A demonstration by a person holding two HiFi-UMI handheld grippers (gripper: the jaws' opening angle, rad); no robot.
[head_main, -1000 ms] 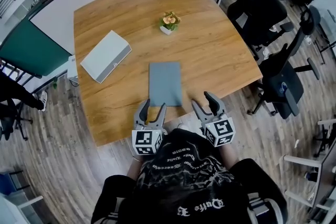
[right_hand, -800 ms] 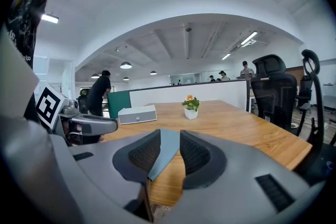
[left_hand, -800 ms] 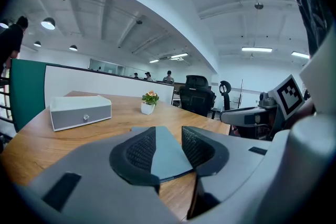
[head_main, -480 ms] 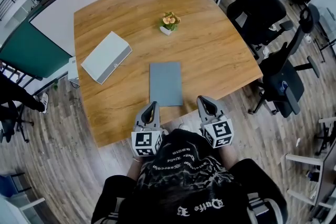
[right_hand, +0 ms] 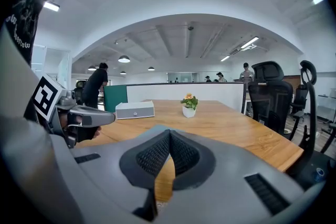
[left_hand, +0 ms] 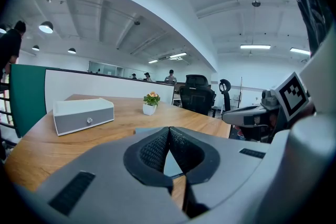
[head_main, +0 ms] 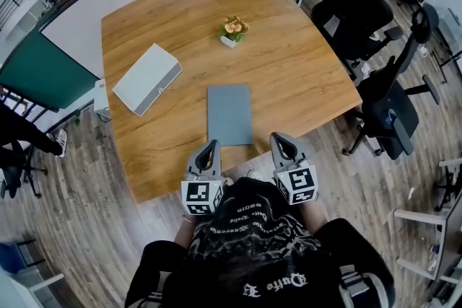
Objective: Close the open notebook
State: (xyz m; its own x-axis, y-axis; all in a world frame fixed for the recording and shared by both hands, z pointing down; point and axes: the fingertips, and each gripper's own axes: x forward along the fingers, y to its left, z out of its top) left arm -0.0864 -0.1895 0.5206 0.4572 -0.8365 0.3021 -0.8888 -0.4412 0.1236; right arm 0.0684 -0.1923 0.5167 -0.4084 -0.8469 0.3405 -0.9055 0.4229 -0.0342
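- The fingers (left_hand: 155,152) of the left gripper (head_main: 209,146) are now pressing together, pad against pad, where a second ago they were standing well apart. Nothing is sitting between them.
- The fingers (right_hand: 184,153) of the right gripper (head_main: 280,138) are doing the same. They were spread a second ago and are now meeting along their whole length, holding nothing.
- Both grippers are staying where they were, hovering at the near edge of the surface (head_main: 296,61), side by side and apart from each other.
- The notebook (head_main: 229,115) is lying flat just ahead of the fingers, in the gap between the two pairs. Neither pair is touching it, and it is sitting where it sat a second ago.
- It is showing one plain grey cover with no spread pages, so it is looking already shut. The fingers closing on nothing is reading to me as a rest pose, not a grasp, and I am judging that little or nothing of the task is left.
- Its long axis is running straight away from the fingers, towards the small potted plant (head_main: 232,31) far ahead of them, leaning only slightly off that line.
- Its short near edge is facing the fingers. Which long side is carrying the spine is not showing.
- The white box (head_main: 146,78) is lying ahead and to the left of the left fingers, well apart from the notebook.
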